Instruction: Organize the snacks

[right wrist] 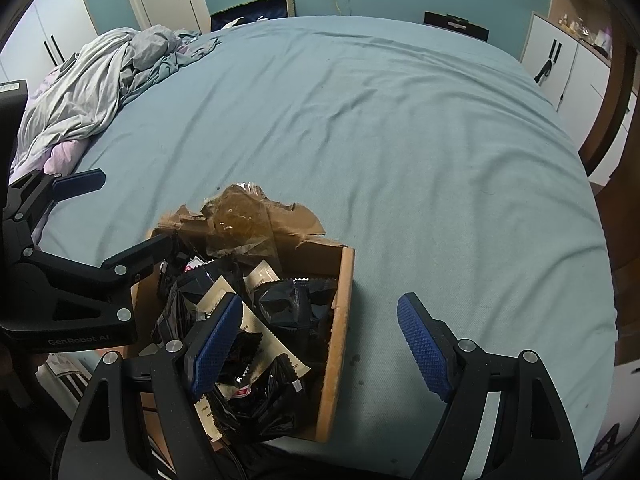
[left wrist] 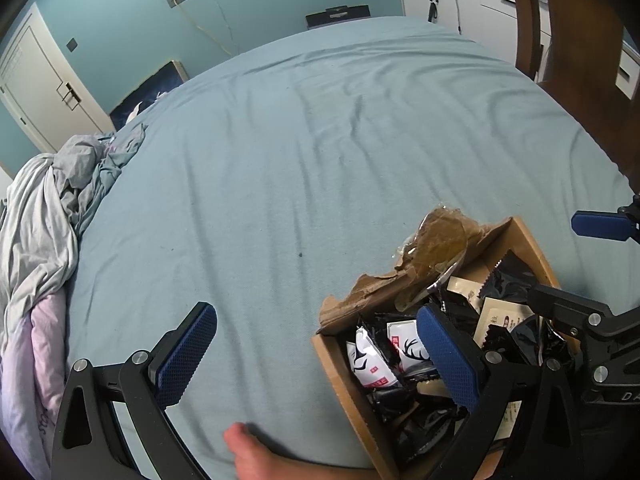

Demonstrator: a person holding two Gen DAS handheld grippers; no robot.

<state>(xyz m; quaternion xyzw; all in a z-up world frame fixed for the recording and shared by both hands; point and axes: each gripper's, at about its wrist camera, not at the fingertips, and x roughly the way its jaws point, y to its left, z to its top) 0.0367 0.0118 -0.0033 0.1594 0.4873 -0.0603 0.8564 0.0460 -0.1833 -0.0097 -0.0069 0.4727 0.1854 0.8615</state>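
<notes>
I see the cardboard box (right wrist: 340, 320) sitting on the bed (right wrist: 400, 140), near its front edge, with its torn flaps and brown tape (right wrist: 240, 216) folded up at the far side. It is full of snack packets (right wrist: 288, 304), mostly black ones, with a few beige and some white ones with an antler print (left wrist: 408, 348).

My right gripper (right wrist: 320, 344) has its fingers spread wide with nothing between the pads. The left finger (right wrist: 214, 344) hangs over the packets inside the box, while the right finger (right wrist: 424, 348) is outside it, over bare sheet; the box's right wall stands between the two.

My left gripper (left wrist: 316, 356) is spread wide too, and empty. Its right finger (left wrist: 448, 356) is over the box's contents, above the white packets, and its left finger (left wrist: 186, 354) is well out over the sheet to the box's left. Whether either finger touches a packet I cannot tell.

A crumpled grey blanket (right wrist: 92, 92) lies at the bed's far left, well apart from the box.
</notes>
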